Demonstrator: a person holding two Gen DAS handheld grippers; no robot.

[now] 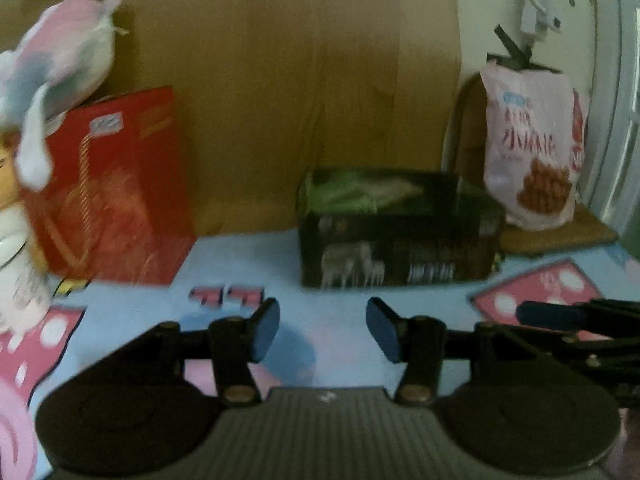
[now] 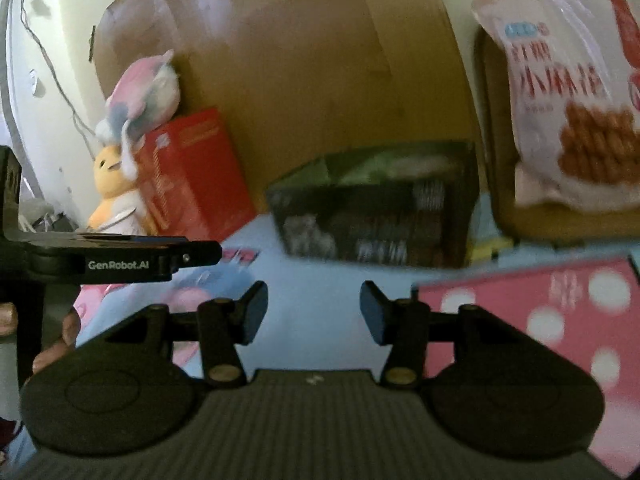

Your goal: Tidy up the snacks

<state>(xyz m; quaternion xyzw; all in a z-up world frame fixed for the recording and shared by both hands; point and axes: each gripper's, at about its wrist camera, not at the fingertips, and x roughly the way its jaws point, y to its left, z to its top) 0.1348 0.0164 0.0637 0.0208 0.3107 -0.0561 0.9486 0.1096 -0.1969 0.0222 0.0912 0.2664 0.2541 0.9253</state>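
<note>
Both grippers, left and right, sit parted with nothing between them, aimed at the dark box beside the snack bag.

Print on the dark box is blurred (unreadable); snack bag cut off.
</note>
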